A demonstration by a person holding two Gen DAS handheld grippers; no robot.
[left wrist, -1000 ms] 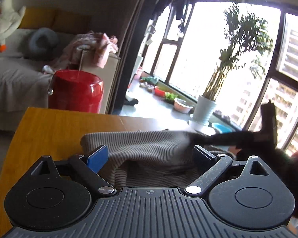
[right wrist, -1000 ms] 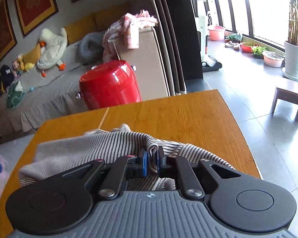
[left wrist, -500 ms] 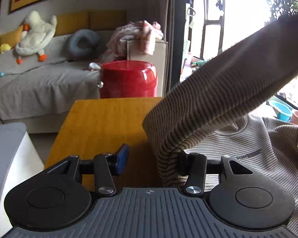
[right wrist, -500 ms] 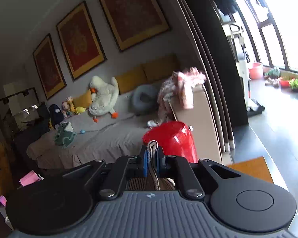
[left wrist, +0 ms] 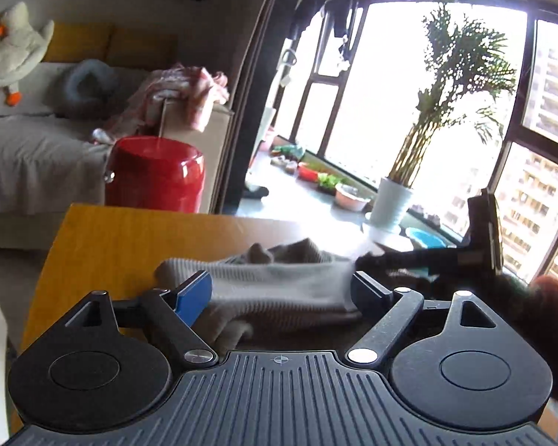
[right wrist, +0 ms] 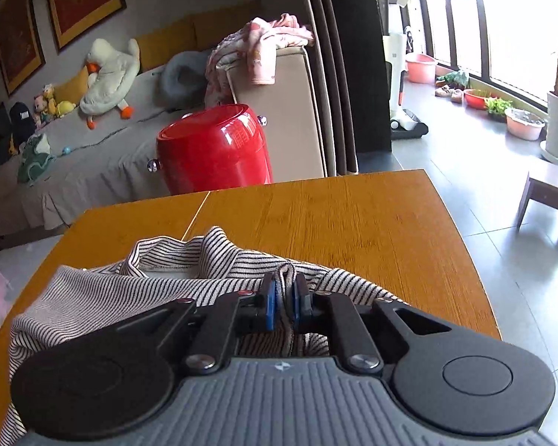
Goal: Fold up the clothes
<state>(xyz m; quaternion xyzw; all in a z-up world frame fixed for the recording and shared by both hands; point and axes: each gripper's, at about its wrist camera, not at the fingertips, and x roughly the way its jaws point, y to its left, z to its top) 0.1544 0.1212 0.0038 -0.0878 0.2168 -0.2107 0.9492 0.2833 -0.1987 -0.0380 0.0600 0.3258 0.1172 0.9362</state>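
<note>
Cloth is pinched in the right gripper (right wrist: 283, 299); the left gripper (left wrist: 279, 293) is spread wide, nothing held. The striped top (right wrist: 93, 297) lies rumpled on the surface (right wrist: 353, 223). It is judged light and limp, best gripped at hems.

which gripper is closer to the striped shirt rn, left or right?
Right. The right gripper has its jaws shut on a fold of the striped shirt. The left gripper is open, jaws straddling the shirt on the table, not gripping.
</note>
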